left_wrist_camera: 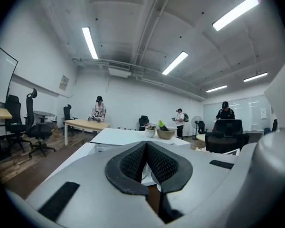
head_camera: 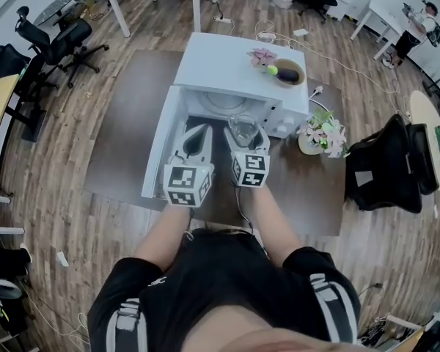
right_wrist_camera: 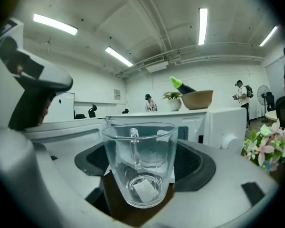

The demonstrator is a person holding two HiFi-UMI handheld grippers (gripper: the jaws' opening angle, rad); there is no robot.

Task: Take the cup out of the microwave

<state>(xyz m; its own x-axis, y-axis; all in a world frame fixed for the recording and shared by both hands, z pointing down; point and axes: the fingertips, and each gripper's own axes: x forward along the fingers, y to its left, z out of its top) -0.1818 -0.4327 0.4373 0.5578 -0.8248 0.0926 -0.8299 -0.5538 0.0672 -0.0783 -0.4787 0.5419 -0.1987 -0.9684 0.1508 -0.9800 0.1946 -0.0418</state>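
My grippers, two.
- Left gripper (left_wrist_camera: pixel 146 161): one, jaws together, nothing between them, held level in front of the open door.
- Right gripper (right_wrist_camera: pixel 142 165): one, jaws clamped on the cup, a pad on each side of its wall.

Cup (right_wrist_camera: pixel 140 160): one, clear glass, upright and empty, with its one handle on the far side. It is in my right gripper, lifted off any surface, just in front of the microwave's open mouth.

Table (head_camera: pixel 128 123): one, brown, carrying the microwave.

Microwave (head_camera: pixel 220 72): one, white. Its one door (head_camera: pixel 160 152) is swung open to my left, and one turntable (head_camera: pixel 224 101) shows inside.

On the microwave's top, two things:
- Bowl (head_camera: pixel 290 72): one, tan, holding a dark item with a green tip.
- Small pot of pink flowers (head_camera: pixel 262 56): one, just beside the bowl.

On the table, right of the microwave: a bunch of pale flowers (head_camera: pixel 324 135), one.

Beyond the table's right edge: black chair (head_camera: pixel 389 169), one.

Far across the room, in the left gripper view: persons, three, standing (left_wrist_camera: pixel 99 109), (left_wrist_camera: pixel 179 120), (left_wrist_camera: pixel 224 111).
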